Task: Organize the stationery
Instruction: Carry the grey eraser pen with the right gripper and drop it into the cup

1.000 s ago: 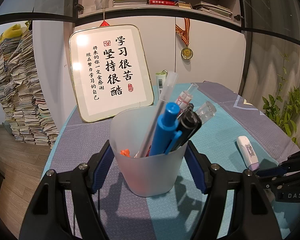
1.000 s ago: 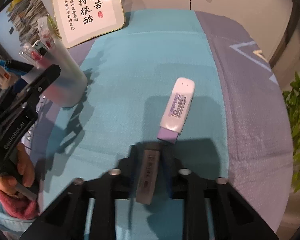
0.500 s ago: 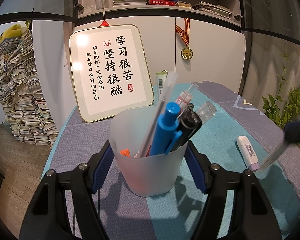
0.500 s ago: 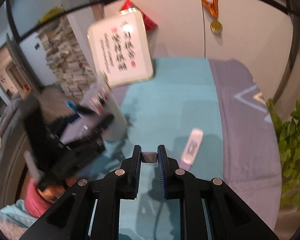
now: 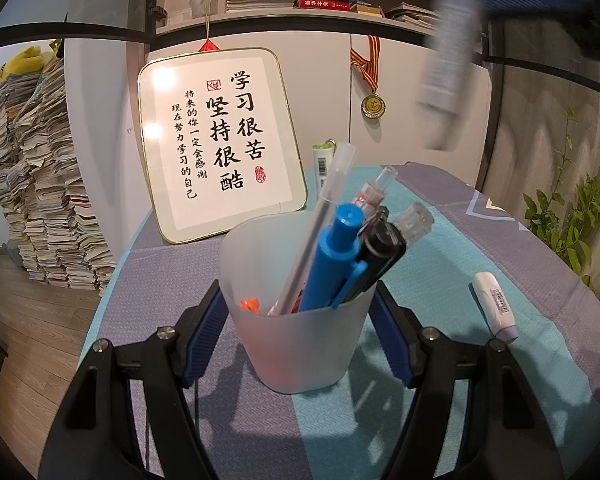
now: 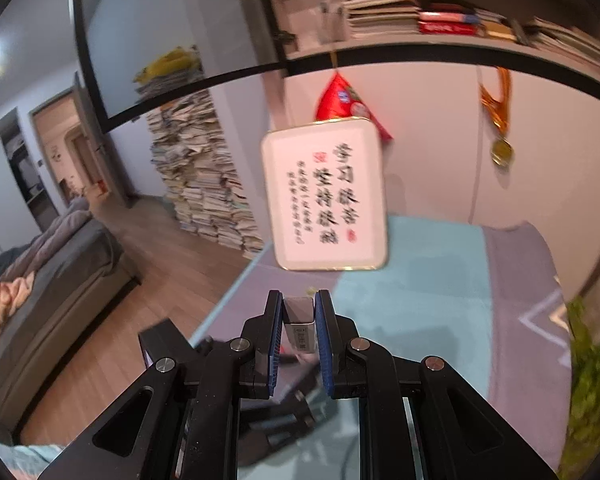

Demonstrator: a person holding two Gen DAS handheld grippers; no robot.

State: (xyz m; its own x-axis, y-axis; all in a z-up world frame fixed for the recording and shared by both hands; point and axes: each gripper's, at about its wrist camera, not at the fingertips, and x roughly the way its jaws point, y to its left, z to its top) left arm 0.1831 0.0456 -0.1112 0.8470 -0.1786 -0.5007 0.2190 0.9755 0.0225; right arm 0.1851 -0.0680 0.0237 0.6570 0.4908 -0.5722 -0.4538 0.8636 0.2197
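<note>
Clamping the frosted pen cup [image 5: 296, 320] between its blue pads, the left gripper [image 5: 300, 336] holds it upright on the teal tablecloth [image 5: 440, 280]. The pens [image 5: 336, 256] inside lean up and to the right. High above and right of the cup, the right gripper [image 6: 298, 320] pinches a slim grey stick-shaped item [image 6: 299, 322], its long axis running steeply downward. A white correction tape [image 5: 495, 306] lies right of the cup, well apart; the framed calligraphy board [image 5: 220, 144] stands behind the cup.

The desk [image 5: 460, 216], under a teal-and-grey cloth, carries a frosted plastic cup [image 5: 296, 344] near. A white-and-lilac correction tape [image 5: 495, 306] lies right; a gold-rimmed calligraphy board [image 5: 216, 144] stands far.
</note>
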